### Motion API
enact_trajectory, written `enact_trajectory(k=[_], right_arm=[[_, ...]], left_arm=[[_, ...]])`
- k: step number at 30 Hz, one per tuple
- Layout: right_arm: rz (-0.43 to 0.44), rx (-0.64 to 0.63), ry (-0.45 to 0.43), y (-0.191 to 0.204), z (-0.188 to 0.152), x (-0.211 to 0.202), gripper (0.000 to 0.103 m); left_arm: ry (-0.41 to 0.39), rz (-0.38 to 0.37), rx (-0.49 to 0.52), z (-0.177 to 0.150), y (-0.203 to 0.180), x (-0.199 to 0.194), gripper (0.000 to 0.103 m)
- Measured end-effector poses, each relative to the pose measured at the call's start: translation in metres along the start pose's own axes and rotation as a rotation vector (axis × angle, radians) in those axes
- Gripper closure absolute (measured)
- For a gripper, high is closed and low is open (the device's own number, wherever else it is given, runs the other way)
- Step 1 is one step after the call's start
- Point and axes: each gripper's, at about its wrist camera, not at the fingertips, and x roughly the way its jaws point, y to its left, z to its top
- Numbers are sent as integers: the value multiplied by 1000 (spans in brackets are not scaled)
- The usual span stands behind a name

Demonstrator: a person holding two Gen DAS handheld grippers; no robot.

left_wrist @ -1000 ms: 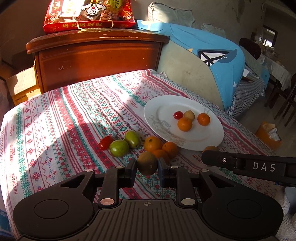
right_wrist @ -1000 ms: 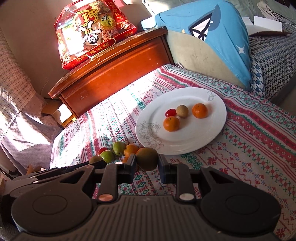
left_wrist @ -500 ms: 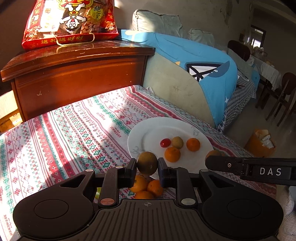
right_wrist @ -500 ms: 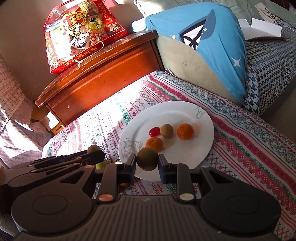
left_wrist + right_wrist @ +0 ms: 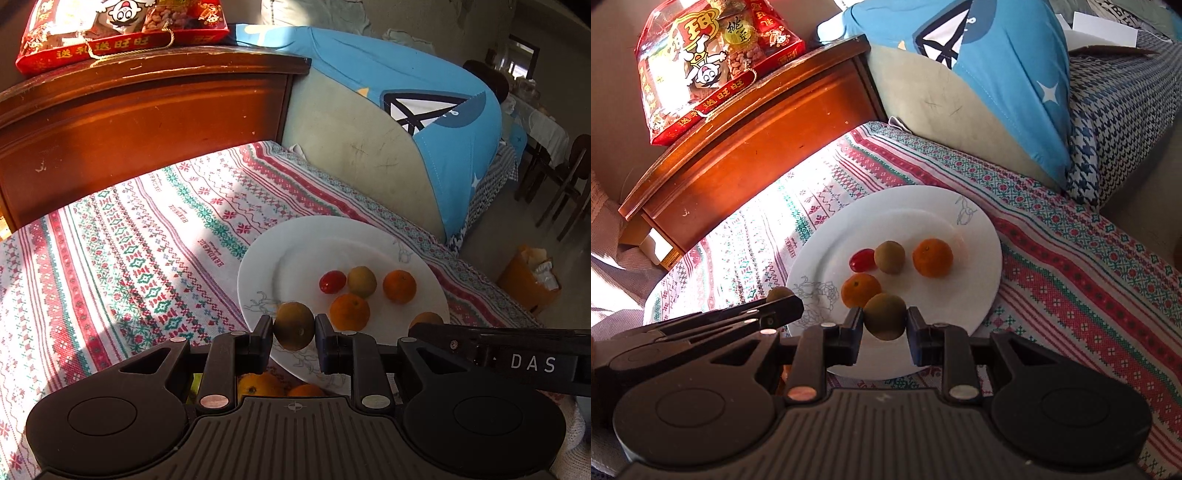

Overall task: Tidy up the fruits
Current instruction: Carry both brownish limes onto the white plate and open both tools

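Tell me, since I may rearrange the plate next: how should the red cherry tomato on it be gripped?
Grip the red cherry tomato across its short middle, coming straight down from above. It lies oblong on the white plate right beside a green-brown fruit, so a hand-held gripper approaching from that side would likely bump the neighbour; I'd place the fingers on its near and far flanks.

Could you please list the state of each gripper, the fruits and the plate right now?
left gripper: shut on a brownish fruit
right gripper: shut on another brownish fruit
plate: flat on the cloth, holding four fruits
cherry tomato: resting on the plate
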Motion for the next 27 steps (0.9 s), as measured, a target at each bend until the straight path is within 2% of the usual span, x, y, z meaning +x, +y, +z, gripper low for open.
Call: enact_trajectory(k=[9, 18, 22, 24, 27], right_arm=[[-16, 21, -15, -3, 6, 8, 75], [-11, 36, -35, -4, 10, 2, 74], [3, 33, -34, -3, 9, 0, 74], [4, 28, -33, -2, 8, 0, 74], [8, 20, -25, 0, 5, -1, 74]], left_arm=[[14, 7, -19, 4, -3, 15, 80], [-23, 28, -32, 18, -3, 2, 67], [-28, 40, -34, 21, -1, -5, 65], [-24, 42, -34, 21, 0, -8, 60], [-27, 48, -44, 20, 4, -13, 59]])
